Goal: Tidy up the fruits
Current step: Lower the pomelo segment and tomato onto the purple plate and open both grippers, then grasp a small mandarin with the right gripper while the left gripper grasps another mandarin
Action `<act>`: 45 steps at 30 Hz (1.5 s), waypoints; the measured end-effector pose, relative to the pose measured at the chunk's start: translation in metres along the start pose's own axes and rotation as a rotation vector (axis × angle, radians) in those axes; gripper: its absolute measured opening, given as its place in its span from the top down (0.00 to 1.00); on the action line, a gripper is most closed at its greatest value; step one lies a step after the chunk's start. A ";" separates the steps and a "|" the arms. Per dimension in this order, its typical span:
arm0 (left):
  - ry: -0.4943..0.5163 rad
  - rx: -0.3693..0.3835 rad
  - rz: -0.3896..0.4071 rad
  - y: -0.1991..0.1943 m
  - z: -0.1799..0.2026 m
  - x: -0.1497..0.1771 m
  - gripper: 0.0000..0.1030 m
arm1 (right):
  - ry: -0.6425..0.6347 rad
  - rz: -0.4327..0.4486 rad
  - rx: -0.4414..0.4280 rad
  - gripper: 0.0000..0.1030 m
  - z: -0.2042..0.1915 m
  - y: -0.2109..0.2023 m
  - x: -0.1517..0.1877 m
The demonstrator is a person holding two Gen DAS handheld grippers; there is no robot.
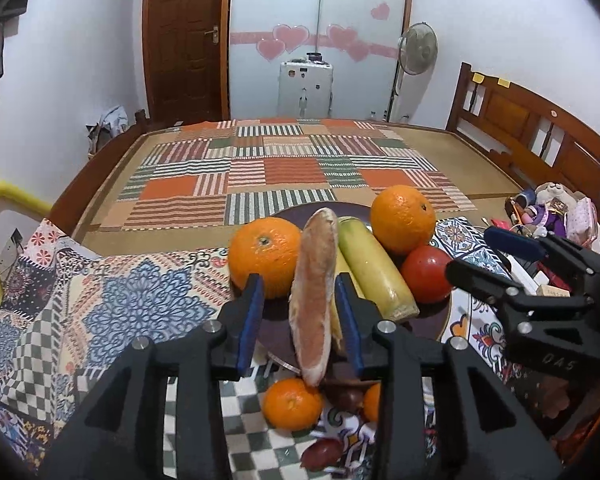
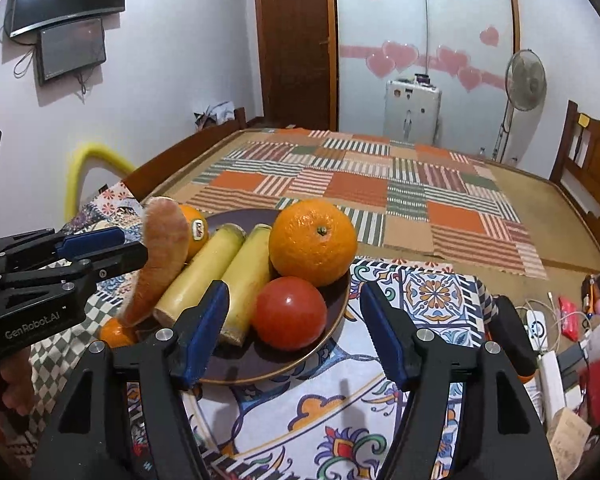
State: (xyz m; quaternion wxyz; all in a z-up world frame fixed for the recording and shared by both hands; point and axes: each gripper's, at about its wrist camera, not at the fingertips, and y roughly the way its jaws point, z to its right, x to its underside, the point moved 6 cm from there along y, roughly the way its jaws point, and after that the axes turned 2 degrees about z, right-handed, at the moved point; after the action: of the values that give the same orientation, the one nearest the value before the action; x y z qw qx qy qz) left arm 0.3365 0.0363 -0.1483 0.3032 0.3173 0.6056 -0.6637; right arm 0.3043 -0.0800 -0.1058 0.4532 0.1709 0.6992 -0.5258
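A dark plate (image 1: 436, 320) (image 2: 300, 364) holds two oranges (image 1: 265, 256) (image 2: 313, 242), two pale yellow stalks (image 1: 374, 268) (image 2: 248, 276) and a red tomato (image 1: 428, 274) (image 2: 290, 312). A long tan-orange piece (image 1: 314, 292) (image 2: 162, 248) stands tilted at the plate's near-left rim. My left gripper (image 1: 299, 280) (image 2: 134, 244) is open around it, with a gap showing at the left pad. My right gripper (image 2: 294, 292) (image 1: 470, 252) is open and empty, just short of the tomato. A small mandarin (image 1: 292, 404) (image 2: 116, 334) lies on the cloth beside the plate.
More small fruits, a second mandarin (image 1: 374, 402) and a dark red one (image 1: 322, 452), lie under the left gripper. Toys, cables and boxes (image 2: 560, 340) crowd the right side. A patchwork mat (image 2: 380, 184) covers the bed beyond, with a wooden headboard (image 1: 520, 128) to the right.
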 end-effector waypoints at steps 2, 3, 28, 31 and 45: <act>0.000 0.001 0.007 -0.009 -0.004 0.003 0.63 | -0.002 0.013 -0.009 0.37 -0.003 -0.008 0.000; -0.002 0.003 0.012 -0.013 -0.005 0.004 0.60 | -0.004 0.018 -0.010 0.37 -0.004 -0.010 0.000; 0.027 0.019 -0.049 -0.055 -0.027 0.069 0.34 | -0.060 -0.135 -0.162 0.38 -0.061 0.007 0.056; 0.019 0.015 -0.066 -0.052 -0.029 0.076 0.34 | -0.061 -0.163 -0.183 0.45 -0.065 0.012 0.057; 0.025 0.047 -0.101 -0.034 -0.023 0.082 0.35 | -0.058 -0.202 -0.214 0.72 -0.066 0.016 0.060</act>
State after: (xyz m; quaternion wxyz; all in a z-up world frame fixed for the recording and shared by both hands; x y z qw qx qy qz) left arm 0.2605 0.0608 -0.1933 0.2542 0.3014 0.6090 -0.6882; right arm 0.2537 -0.0293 -0.1618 0.4334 0.0352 0.7517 -0.4959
